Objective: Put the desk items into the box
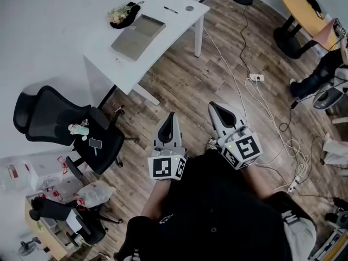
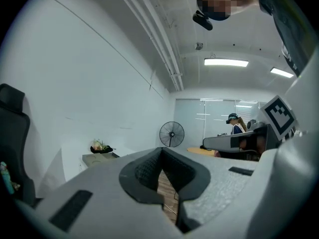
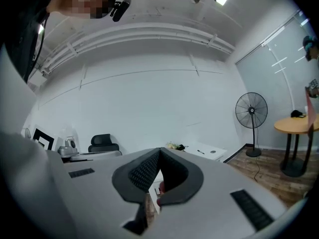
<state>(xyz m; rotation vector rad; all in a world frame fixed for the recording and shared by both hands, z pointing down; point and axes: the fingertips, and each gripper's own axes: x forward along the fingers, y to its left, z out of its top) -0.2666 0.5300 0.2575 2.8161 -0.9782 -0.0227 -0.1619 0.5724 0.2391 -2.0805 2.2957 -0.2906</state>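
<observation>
The white desk [image 1: 176, 25] stood well away across the wooden floor, bearing the flat grey box [image 1: 138, 36]. The left gripper [image 1: 171, 116] and right gripper [image 1: 215, 107] hung near the person's body, jaws together, empty. A flower bunch [image 1: 118, 14] lay just beside the box, a pen [image 1: 171, 9] nearby.

- The white desk [image 1: 163, 31] stands against a plain white wall [image 1: 43, 31] on a wood-plank floor [image 1: 179, 86].
- A black office chair [image 1: 54, 118] sits near the desk's left end, by the same wall.
- A round yellow table [image 1: 302, 4] on a black base stands well apart from the desk, to its right.
- A pedestal fan [image 3: 251, 111] stands between the desk and that table.
- White cables and a socket block [image 1: 255, 78] lie on the floor right of the desk.
- Strip lights [image 2: 226, 62] glow on the ceiling, and a glazed partition [image 2: 209, 121] closes the room beyond the fan.
</observation>
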